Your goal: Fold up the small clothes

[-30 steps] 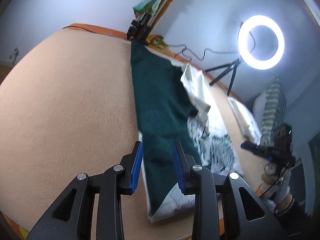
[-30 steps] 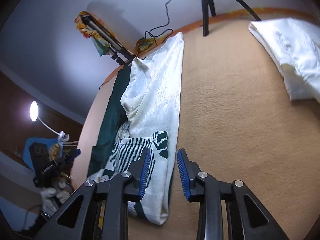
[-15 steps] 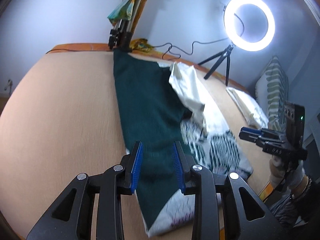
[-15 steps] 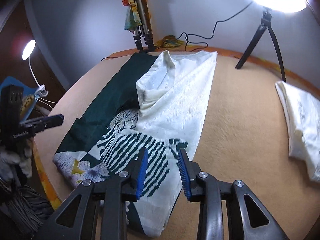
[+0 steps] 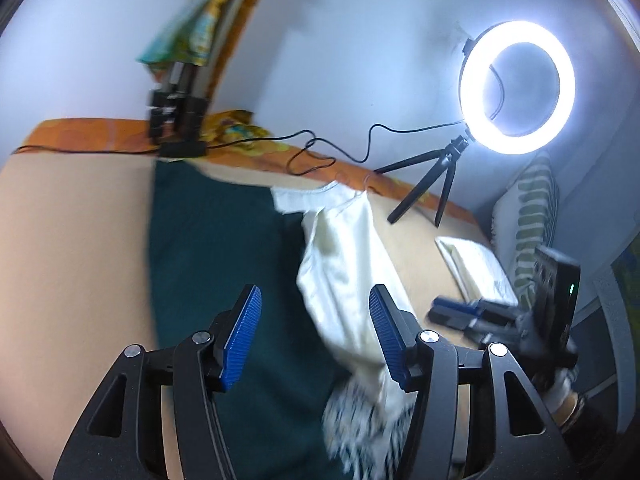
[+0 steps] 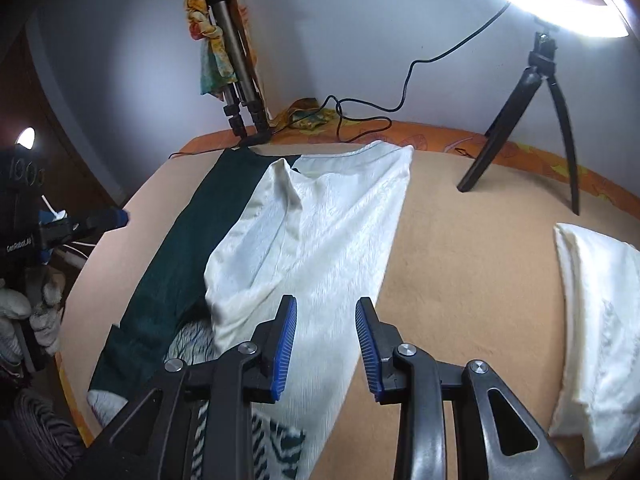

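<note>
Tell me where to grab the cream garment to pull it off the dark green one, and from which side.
I would take the cream garment at its far top hem, at the corner toward the ring light tripod, coming from that open side. There its edge lies flat on the bare tan bedspread, clear of the dark green garment.

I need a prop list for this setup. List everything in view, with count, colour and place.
green garment: one, dark green, laid flat on the bed
cream garment: one, cream, partly over the green garment
patterned cloth: one, white with dark stripes, near edge
folded cloth: one, white, far right
bed cover: one, tan
ring light: one, lit, on black tripod
folded tripod: one, grey, scarf draped on it
striped pillow: one, green and white, by wall
left tongs: black, blue pads, opening, empty
right tongs: black, blue pads, open, empty
</note>
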A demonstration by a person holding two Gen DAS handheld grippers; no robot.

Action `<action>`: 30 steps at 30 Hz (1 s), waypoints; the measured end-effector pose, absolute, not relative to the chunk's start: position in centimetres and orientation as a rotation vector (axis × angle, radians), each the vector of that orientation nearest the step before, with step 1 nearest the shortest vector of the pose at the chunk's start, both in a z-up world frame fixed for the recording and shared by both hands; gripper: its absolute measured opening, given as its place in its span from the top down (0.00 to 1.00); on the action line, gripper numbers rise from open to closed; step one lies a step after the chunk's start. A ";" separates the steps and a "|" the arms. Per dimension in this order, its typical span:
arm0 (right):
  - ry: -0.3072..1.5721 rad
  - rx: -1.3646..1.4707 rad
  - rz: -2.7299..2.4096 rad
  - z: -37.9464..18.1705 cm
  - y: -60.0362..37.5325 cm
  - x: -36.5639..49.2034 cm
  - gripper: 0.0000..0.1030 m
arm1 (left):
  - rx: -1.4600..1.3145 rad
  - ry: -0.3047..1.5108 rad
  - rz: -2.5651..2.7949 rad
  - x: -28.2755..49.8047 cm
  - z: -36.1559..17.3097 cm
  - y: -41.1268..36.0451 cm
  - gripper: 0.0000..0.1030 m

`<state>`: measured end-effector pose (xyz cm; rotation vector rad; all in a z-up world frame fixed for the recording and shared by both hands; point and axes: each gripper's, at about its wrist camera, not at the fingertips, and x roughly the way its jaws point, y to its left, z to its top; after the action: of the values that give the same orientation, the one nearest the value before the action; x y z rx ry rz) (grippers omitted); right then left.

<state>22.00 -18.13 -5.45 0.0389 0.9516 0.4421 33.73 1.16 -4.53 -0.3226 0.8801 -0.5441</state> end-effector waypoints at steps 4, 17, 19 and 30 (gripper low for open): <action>0.997 0.051 0.450 -8.0 -17.5 23.9 0.70 | -0.279 0.883 -0.565 36.5 -5.4 -1.8 0.46; 1.011 0.071 0.479 -9.9 -17.8 25.5 0.72 | -0.147 0.899 -0.576 42.4 -9.2 -6.6 0.99; 1.007 0.060 0.474 -9.9 -17.7 25.3 0.72 | -0.178 0.888 -0.579 42.7 -8.9 -6.4 0.99; 1.004 0.005 0.454 -9.7 -17.3 24.9 0.72 | -0.144 0.840 -0.441 43.0 -8.3 -1.9 0.96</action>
<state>24.95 -17.26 -9.71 0.0050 1.0040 0.4537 43.03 -1.94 -8.26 -0.1436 0.8400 -0.4408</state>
